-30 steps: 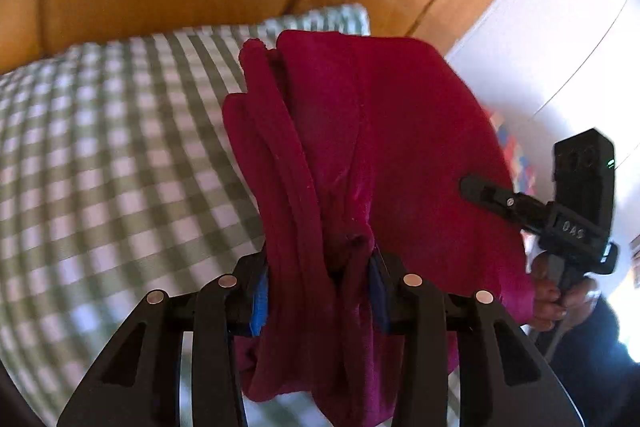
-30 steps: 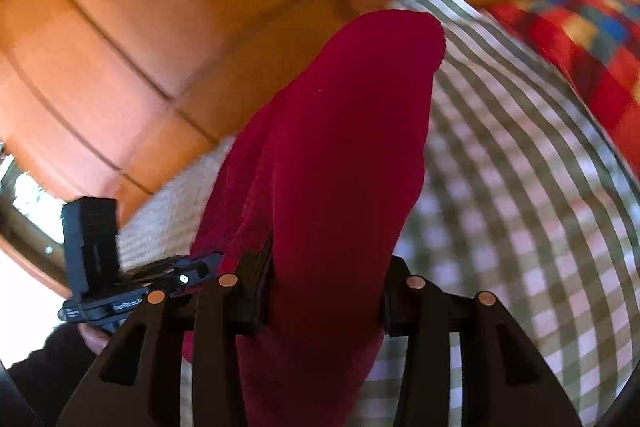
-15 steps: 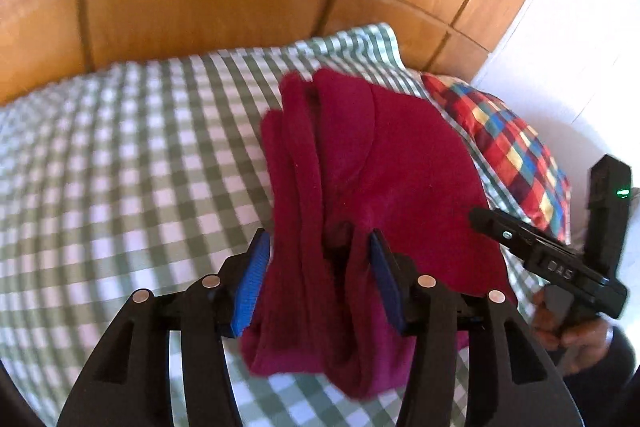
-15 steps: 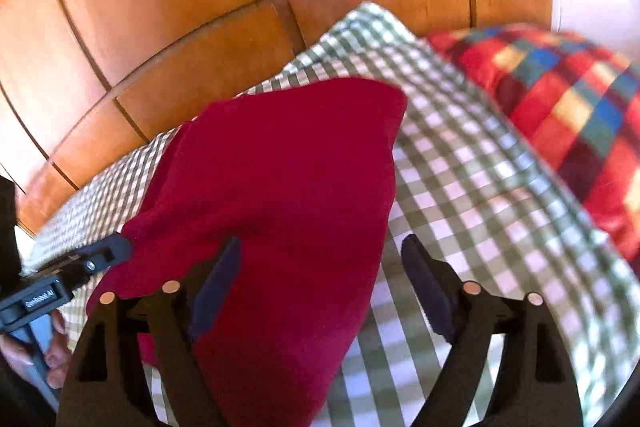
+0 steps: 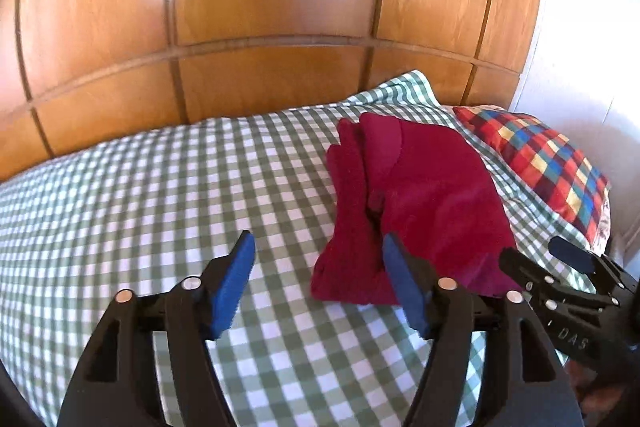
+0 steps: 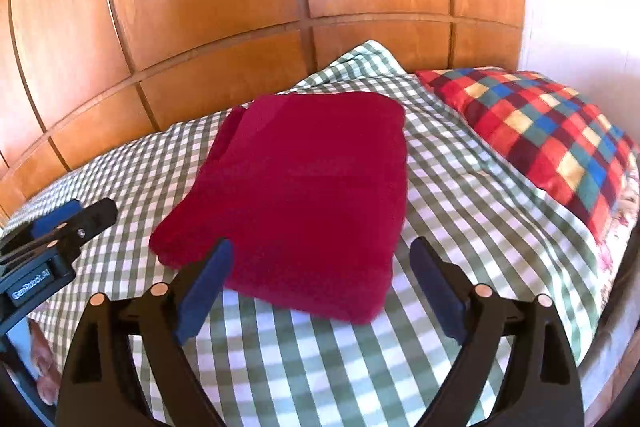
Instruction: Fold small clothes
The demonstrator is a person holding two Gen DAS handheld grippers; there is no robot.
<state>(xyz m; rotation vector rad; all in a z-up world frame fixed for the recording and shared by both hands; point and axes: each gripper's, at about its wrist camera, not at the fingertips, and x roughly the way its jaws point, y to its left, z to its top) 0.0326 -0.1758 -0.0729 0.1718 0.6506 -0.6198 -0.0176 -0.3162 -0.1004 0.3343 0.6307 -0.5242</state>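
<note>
A dark red garment (image 5: 416,203) (image 6: 304,187) lies folded in a thick, roughly square bundle on the green-and-white checked bed cover (image 5: 160,195) (image 6: 480,195). My left gripper (image 5: 318,249) hangs above the cover near the bundle's near left edge. Its jaws are opening, and its blue pads (image 5: 236,283) press on nothing. My right gripper (image 6: 320,255) hovers at the bundle's near edge, jaws still widening and clear of the cloth. Each gripper shows in the other's view: the right (image 5: 560,287), the left (image 6: 60,227).
A wooden panelled headboard (image 5: 280,27) (image 6: 280,7) rises right behind the bed. A cushion in red, blue and yellow squares (image 5: 548,167) (image 6: 540,139) lies to the right of the garment, near a white wall (image 5: 580,27). A person's fingers (image 6: 42,367) show at the lower left.
Both grippers let go of the red garment, opened, and drew back and up from it. The bundle now rests flat on the cover, farther off in both views.
</note>
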